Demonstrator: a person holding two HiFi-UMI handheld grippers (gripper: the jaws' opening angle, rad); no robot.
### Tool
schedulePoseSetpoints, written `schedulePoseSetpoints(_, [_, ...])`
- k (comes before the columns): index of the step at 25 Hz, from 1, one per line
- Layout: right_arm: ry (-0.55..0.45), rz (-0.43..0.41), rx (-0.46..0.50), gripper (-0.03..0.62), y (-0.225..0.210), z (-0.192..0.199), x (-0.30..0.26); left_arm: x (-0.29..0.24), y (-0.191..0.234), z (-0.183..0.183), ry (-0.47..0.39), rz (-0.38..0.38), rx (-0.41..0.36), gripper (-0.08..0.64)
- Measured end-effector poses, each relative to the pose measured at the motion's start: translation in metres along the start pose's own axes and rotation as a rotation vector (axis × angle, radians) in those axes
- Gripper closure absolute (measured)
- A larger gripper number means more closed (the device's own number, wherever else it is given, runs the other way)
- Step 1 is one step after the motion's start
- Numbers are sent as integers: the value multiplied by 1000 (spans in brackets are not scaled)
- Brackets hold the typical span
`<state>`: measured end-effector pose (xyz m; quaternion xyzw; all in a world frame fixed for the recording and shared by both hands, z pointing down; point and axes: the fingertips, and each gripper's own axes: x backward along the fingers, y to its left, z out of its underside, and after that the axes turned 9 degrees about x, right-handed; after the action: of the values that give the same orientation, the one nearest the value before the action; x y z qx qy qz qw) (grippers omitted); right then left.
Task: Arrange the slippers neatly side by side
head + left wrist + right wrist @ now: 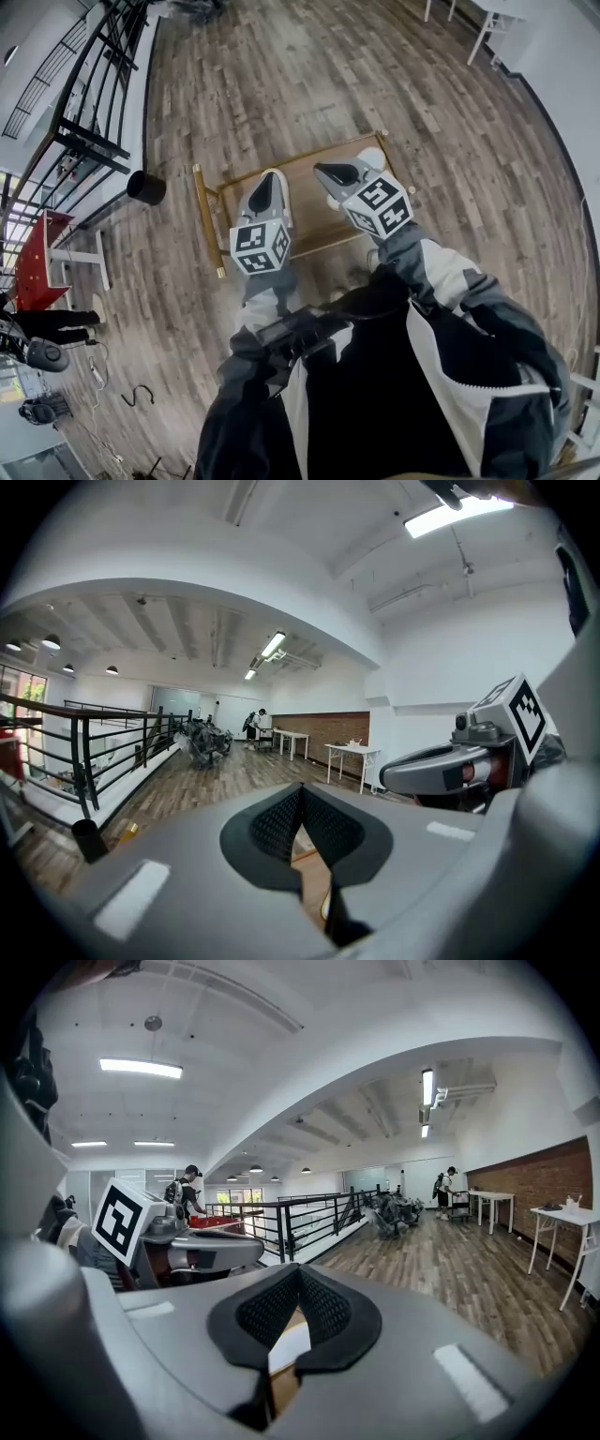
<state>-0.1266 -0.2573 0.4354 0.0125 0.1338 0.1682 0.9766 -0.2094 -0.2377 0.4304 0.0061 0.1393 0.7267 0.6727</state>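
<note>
wood plank floor (309,84) fills the head view. along the left edge runs a black railing (89,103), with a red stand (37,258) below it and a black bin (145,187) just to its right. at the centre of the frame stands a low brown table (314,211) with gold legs.

the left gripper (264,183) hangs over the table's left half. its fingers are clenched together with nothing between them, and its own view shows the pads meeting in one line. the left slipper (284,199), white, lies on the table under this gripper and shows along both its sides. whether they touch cannot be told.

the right gripper (323,169) hangs over the table's middle, level with the other one and near it. its fingers are also clenched and hold nothing. in its own view a white patch on brown wood shows through the slit under the pads.

the right slipper (375,157), also white, lies at the table's upper right corner, just right of that gripper's tip. the two slippers lie apart, with the right gripper between them.

white desks (492,23) stand at the upper right.
</note>
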Motion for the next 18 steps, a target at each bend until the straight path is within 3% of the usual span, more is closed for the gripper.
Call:
schedulePoseSetpoints(13, [-30, -208, 66, 588, -55, -10, -33, -36, 18, -25, -48, -245, 21, 555])
schedulePoseSetpoints(18, [-23, -195, 67, 588, -67, -12, -50, -45, 25, -21, -34, -248, 22, 555])
